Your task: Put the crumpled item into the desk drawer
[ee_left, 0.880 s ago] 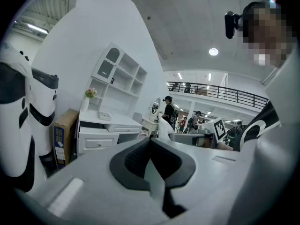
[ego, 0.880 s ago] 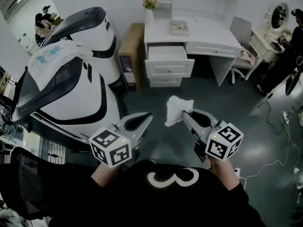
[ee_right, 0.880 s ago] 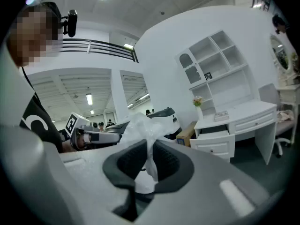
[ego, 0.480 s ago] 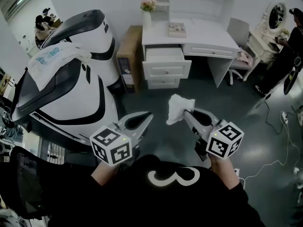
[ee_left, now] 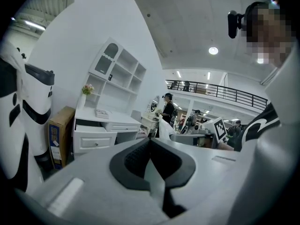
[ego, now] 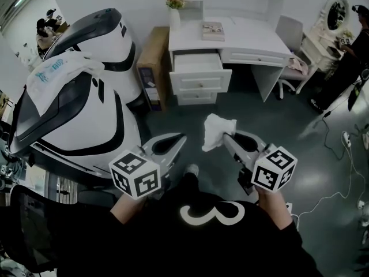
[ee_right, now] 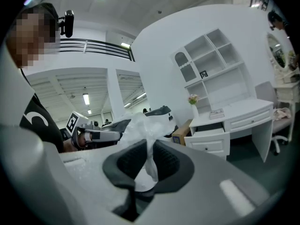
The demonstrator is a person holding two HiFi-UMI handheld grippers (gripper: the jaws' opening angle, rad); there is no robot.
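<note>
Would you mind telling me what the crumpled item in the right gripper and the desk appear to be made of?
Crumpled item: probably thin plastic film or a bag. It is white and slightly translucent, with fine glossy creases, though tissue paper cannot be ruled out.
Desk: likely painted wood or board, smooth matte white, with panelled drawer fronts.

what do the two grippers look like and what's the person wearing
Both the left gripper and the right gripper have light grey tapered jaws lined with black ribbed pads. Each carries a white cube printed with black square markers. The person wears a black top with a white looped mark on it.
</note>
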